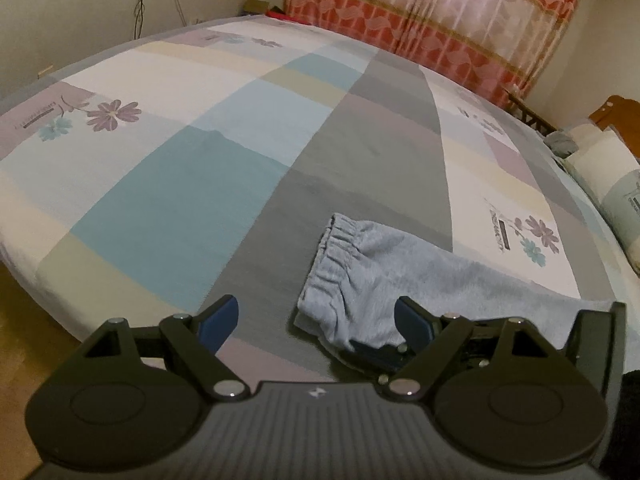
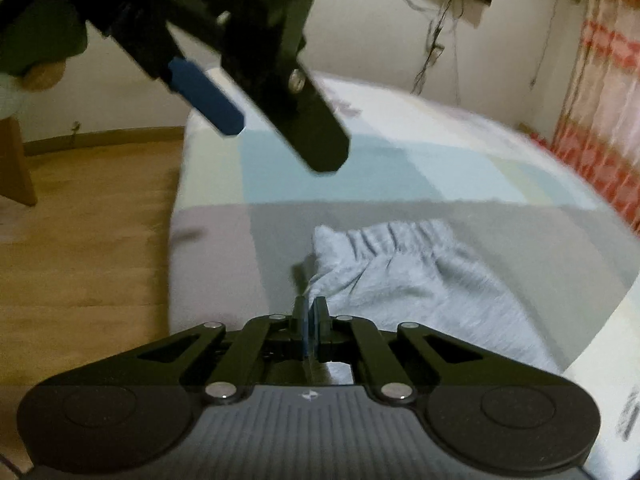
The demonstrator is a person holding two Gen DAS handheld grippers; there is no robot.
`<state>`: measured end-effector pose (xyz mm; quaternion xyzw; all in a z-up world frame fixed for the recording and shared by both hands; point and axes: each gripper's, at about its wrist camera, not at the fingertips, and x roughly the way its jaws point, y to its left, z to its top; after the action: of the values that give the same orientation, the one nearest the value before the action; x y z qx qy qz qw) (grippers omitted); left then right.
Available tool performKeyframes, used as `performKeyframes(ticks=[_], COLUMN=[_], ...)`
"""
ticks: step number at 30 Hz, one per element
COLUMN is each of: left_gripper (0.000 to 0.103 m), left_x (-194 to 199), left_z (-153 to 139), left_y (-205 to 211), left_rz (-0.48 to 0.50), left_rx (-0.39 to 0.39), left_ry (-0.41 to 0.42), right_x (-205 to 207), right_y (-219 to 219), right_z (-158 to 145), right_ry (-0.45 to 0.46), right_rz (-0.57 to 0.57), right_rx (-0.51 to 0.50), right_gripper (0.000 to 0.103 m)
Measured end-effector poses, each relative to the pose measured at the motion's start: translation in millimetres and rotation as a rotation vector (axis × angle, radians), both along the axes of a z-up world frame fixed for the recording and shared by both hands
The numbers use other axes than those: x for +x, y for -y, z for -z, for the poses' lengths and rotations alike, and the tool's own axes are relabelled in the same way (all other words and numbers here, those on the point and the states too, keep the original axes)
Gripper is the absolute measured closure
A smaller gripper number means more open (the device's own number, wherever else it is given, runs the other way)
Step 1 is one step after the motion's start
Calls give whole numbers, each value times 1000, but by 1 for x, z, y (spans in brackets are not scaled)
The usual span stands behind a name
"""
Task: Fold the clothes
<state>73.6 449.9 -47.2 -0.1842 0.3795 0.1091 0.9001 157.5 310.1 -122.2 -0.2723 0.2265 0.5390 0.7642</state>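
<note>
The pants [image 1: 384, 280], light blue with a gathered elastic waist, lie on the bed [image 1: 200, 184], near its front edge, at about 5 o'clock from the middle of the bed in the left wrist view; the waist end points toward 11 o'clock and the legs run off toward 4 o'clock. The bed has a sheet of coloured blocks in teal, grey, cream and lilac, with small printed flowers. The left gripper [image 1: 316, 320] hangs above the bed edge with its jaws spread wide and nothing between them; one blue pad is over the bare sheet at 7 o'clock from the waist, the other is over the lower corner of the pants, and I cannot tell if it touches the cloth. In the right wrist view the right gripper [image 2: 310, 312] has its jaws pressed together on the near corner of the waist, where the cloth is pulled into a small raised point just in front of the pads. The left gripper shows also in this view, at 11 o'clock, above the bed. A red and pink curtain [image 1: 432, 12] hangs behind the bed at 1 o'clock, and a wooden floor [image 2: 80, 240] lies at 9 o'clock from the bed
</note>
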Motion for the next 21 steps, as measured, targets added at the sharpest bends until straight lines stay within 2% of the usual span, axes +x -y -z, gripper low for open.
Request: performKeyframes(ticks=[2, 5, 6, 8, 12, 15, 18, 21], left_gripper=[18, 18, 18, 18, 17, 17, 17, 17], left_x=[4, 12, 16, 24, 50, 64, 62, 58], left_z=[1, 4, 5, 9, 23, 36, 50, 67], left_y=[2, 9, 12, 20, 43, 68, 85, 94], left_rz=[10, 45, 63, 103, 186, 262, 334, 401], left_rx=[-4, -7, -8, -19, -71, -85, -132, -214], left_ry=[1, 10, 15, 28, 41, 21, 23, 38], right_x=[2, 14, 18, 30, 78, 116, 136, 143], right_y=[6, 32, 43, 72, 124, 147, 154, 148], right_z=[-4, -26, -33, -43, -42, -37, -32, -22], right_ry=[-3, -50, -59, -28, -32, -113, -239, -302], right_rz=[3, 24, 33, 79, 247, 338, 301, 253], right_rx=[11, 56, 68, 69, 12, 11, 22, 22], right_gripper=[96, 89, 79, 71, 70, 70, 70, 68])
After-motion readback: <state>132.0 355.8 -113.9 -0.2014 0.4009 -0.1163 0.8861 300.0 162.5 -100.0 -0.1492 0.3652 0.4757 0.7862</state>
